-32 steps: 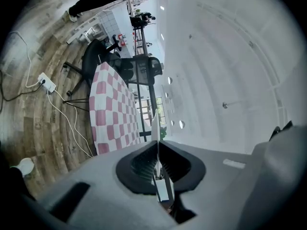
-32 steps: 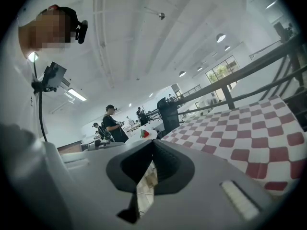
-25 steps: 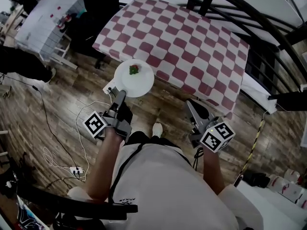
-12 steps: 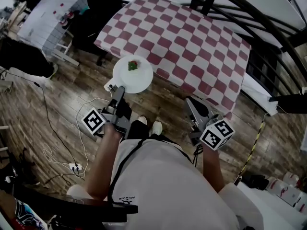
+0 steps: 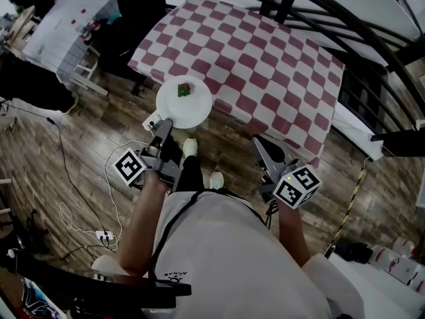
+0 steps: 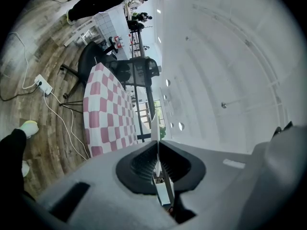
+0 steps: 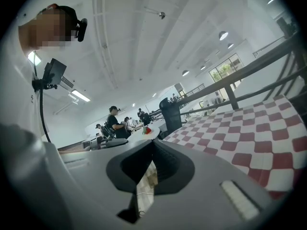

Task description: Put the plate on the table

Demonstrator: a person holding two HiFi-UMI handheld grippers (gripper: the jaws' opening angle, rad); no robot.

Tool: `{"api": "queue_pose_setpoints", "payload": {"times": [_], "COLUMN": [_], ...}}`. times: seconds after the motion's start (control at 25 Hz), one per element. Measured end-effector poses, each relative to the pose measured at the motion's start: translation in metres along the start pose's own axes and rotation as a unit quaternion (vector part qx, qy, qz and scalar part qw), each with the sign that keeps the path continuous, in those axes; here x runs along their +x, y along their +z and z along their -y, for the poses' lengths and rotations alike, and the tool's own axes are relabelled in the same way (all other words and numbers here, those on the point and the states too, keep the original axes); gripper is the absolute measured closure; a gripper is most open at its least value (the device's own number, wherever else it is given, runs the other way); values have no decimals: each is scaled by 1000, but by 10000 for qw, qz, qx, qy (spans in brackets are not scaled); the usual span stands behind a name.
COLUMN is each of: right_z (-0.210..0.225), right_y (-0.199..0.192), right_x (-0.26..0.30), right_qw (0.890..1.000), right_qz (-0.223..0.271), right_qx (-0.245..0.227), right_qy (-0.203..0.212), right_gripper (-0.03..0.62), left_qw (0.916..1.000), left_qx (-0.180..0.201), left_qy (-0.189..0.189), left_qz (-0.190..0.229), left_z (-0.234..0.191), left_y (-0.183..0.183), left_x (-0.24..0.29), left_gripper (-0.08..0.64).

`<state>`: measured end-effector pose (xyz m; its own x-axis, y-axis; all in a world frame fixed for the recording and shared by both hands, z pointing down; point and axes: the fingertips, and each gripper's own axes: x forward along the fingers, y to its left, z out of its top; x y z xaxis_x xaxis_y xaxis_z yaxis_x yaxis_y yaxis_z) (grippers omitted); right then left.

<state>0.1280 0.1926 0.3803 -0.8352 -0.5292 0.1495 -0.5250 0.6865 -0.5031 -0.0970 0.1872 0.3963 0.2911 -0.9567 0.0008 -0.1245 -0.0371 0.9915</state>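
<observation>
Our left gripper (image 5: 164, 127) was clamped on the rim of the plate (image 5: 191, 110), holding it in the air just beside the near edge of the checkered desk (image 5: 265, 65). A small red-and-green piece (image 5: 184, 90) lay on the plate. Our right gripper (image 5: 260, 145) was closed on nothing, near the desk.

- Type: a large open workroom, lab or office in kind rather than a home.
- Floor: wood-look plank floor (image 5: 73, 131), with loose cables (image 5: 64, 212) and a power strip (image 5: 105, 235) at the near left.
- Ceiling: high white ceiling (image 7: 144, 32) with strip lights (image 7: 79, 96).
- Far side: several people (image 7: 115, 121) and a black office chair (image 7: 170, 111).
- Furniture: a table (image 5: 265, 58) under a red-and-white checked cloth, and a white worktable (image 5: 63, 25) at the far left.
</observation>
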Motion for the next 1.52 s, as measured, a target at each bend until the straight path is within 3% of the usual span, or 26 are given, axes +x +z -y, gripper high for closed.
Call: {"api": "queue_pose_setpoints", "payload": {"times": [0.56, 1.04, 1.52], "right_z": [27, 56, 87], "right_y": [16, 61, 101], "right_x": [42, 139, 214], "right_qw": [9993, 9978, 9923], "right_qz": [59, 161, 379], "right_qx": [34, 67, 134], "right_qy": [-378, -645, -1169], "right_gripper": [584, 584, 584], "left_qw": [9991, 9959, 9888], "left_qx": [-95, -127, -224], "left_qy": [-84, -99, -227], "left_qz": [-411, -895, -1460], "left_z": [-13, -20, -25], "left_y": [32, 107, 167], "left_x": [63, 158, 249], "left_gripper": [540, 541, 541]}}
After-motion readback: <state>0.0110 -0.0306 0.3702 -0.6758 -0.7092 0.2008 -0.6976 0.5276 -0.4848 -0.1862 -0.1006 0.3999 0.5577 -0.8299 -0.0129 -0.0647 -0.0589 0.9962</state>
